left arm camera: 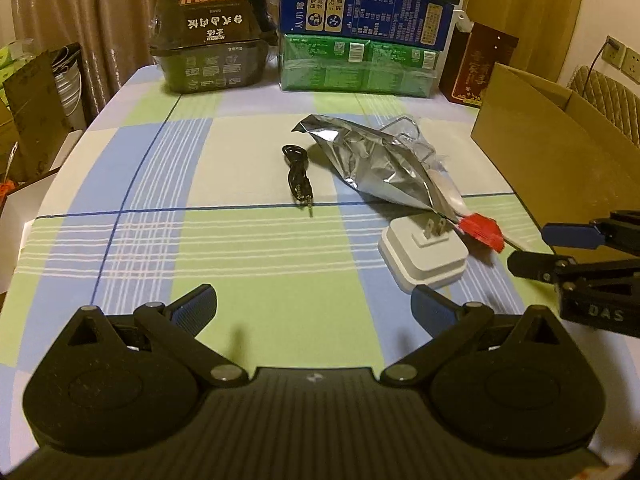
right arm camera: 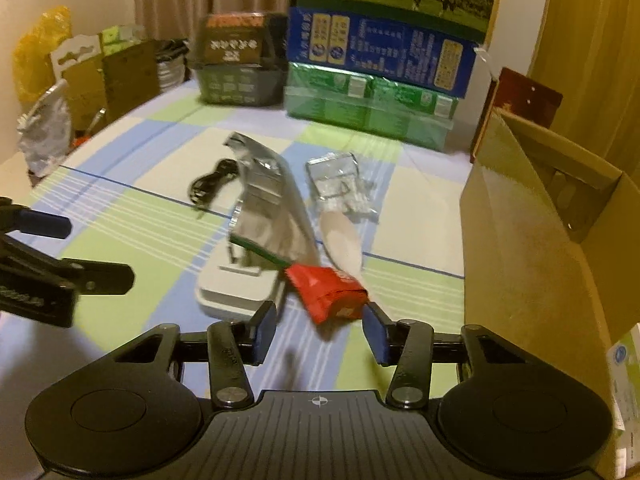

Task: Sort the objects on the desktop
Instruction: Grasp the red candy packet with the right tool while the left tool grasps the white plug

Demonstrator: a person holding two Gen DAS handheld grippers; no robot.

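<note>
The left gripper (left arm camera: pixel 314 306), black with blue pads, is hanging over the checked green, blue and white tablecloth (left arm camera: pixel 132 216) with its jaws wide apart and nothing between them. The right gripper (right arm camera: pixel 319 330) is sitting lower and closer to the pile. Its jaws are about half open, and the small red crinkly packet (right arm camera: pixel 330 294) is lying just in front of the gap. The pads are not pressing on it, so nothing is being held yet.

The sorting looks like it is only starting. All the loose things are lying on the cloth. The white square plug charger (left arm camera: pixel 424 256) is lying with its two metal prongs up, touching the red packet. The big shiny silver foil bag (left arm camera: pixel 376 164) is resting partly over the charger. A pale plastic spoon (right arm camera: pixel 342 236) is lying beside it, with a small clear wrapper (right arm camera: pixel 340 184) behind. The coiled black audio cable (left arm camera: pixel 298 176) is lying a little apart on the left. The open brown cardboard box (right arm camera: pixel 532 216) is standing on the right, and it is probably where things go. What is inside cannot be seen.

Further back, a black tub (left arm camera: pixel 212 40) is showing the word "HONGLU" upside down. Next to it, a blue carton (left arm camera: pixel 360 12) is stacked on green cartons (left arm camera: pixel 356 68), with Chinese writing too small to read. A dark red box (left arm camera: pixel 478 64) is standing at the far right. The right gripper's side is showing the letters "DAS".
</note>
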